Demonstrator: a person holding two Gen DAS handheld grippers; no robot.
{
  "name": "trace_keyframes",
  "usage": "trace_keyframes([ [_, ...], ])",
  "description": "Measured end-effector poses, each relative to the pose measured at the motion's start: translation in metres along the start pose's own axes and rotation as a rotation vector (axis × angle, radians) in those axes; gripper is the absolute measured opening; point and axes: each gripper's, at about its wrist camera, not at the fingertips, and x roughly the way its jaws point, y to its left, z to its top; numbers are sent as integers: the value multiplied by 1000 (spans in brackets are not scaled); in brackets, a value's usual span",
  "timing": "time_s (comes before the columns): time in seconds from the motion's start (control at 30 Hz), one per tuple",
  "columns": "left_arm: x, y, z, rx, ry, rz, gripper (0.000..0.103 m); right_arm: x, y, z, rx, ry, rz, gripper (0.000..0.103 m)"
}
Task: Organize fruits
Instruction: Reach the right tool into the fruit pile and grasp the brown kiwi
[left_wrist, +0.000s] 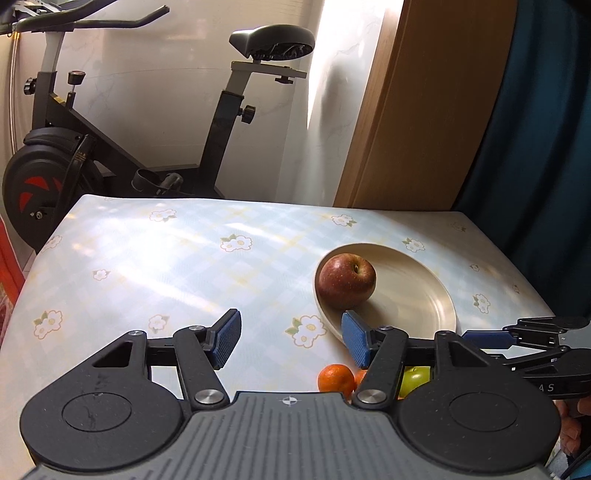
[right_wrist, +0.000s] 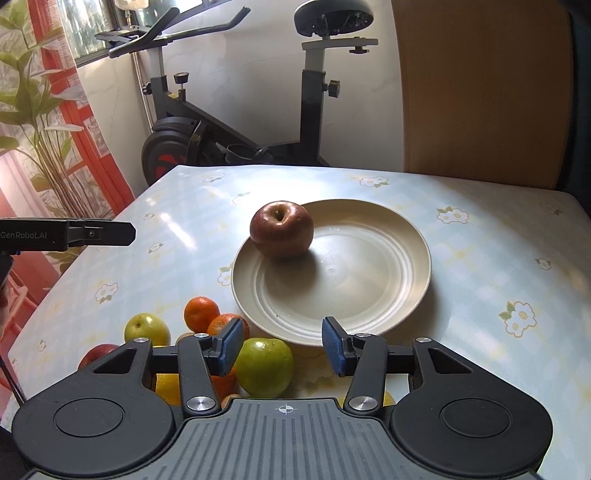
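I count one red apple (right_wrist: 281, 229) on round cream plate (right_wrist: 369, 280) | beside plate: two green apples (right_wrist: 264, 365), two oranges (right_wrist: 201, 313) | left gripper (left_wrist: 291, 341), right gripper (right_wrist: 282, 345) jaws wide, empty.

1. We see the left hand-held gripper (left_wrist: 291, 338): black linkage arms, silver round screws, blue ribbed pads (left_wrist: 226, 339).
2. Its grey ribbed body carries a small crosshair mark (left_wrist: 288, 400).
3. The right hand-held gripper (right_wrist: 282, 345) looks the same.
4. At the left edge of the right wrist view, a black casing reads "GenRobot.AI" (right_wrist: 24, 235).
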Motion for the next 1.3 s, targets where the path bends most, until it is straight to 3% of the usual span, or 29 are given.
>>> trace_keyframes([
  [0.47,-3,3,-23,-9,53,-6,62,2,10,-15,-10,53,-22,43],
  [0.67,-2,4,-28,-30,58,-28,62,3,13,-20,-4,109,-19,36],
  [1.3,5,4,-37,-49,106,-69,55,25,13,-32,60,219,74,30],
])
